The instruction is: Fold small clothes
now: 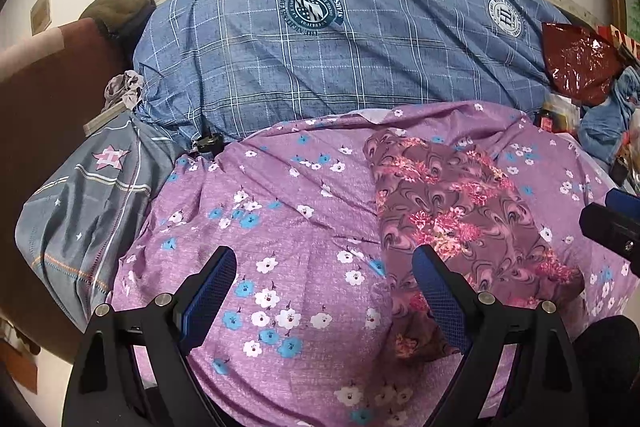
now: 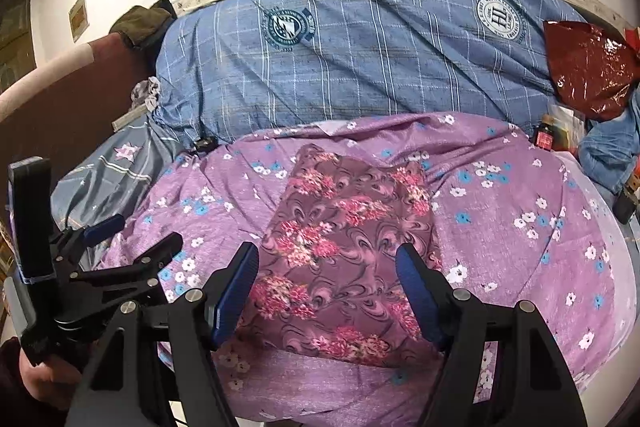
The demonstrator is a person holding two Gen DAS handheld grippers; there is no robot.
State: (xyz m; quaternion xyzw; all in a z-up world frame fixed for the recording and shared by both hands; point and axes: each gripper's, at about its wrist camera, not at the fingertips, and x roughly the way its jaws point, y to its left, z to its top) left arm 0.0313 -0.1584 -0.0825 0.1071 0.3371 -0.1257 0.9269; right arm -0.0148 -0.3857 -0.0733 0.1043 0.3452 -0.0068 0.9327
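A crinkled dark red plastic bag (image 2: 588,67) lies at the far right edge of the bed, and what it holds cannot be made out. The small garment (image 2: 340,259), a maroon cloth with pink flower clusters and swirls, lies flat as a rough rectangle on the purple flowered sheet (image 2: 520,247), in front of a blue checked quilt (image 2: 360,67). The right gripper (image 2: 328,291) hangs just above it, fingers spread and empty. The left gripper (image 1: 324,299) is also spread and empty, its right finger over the garment's left edge.
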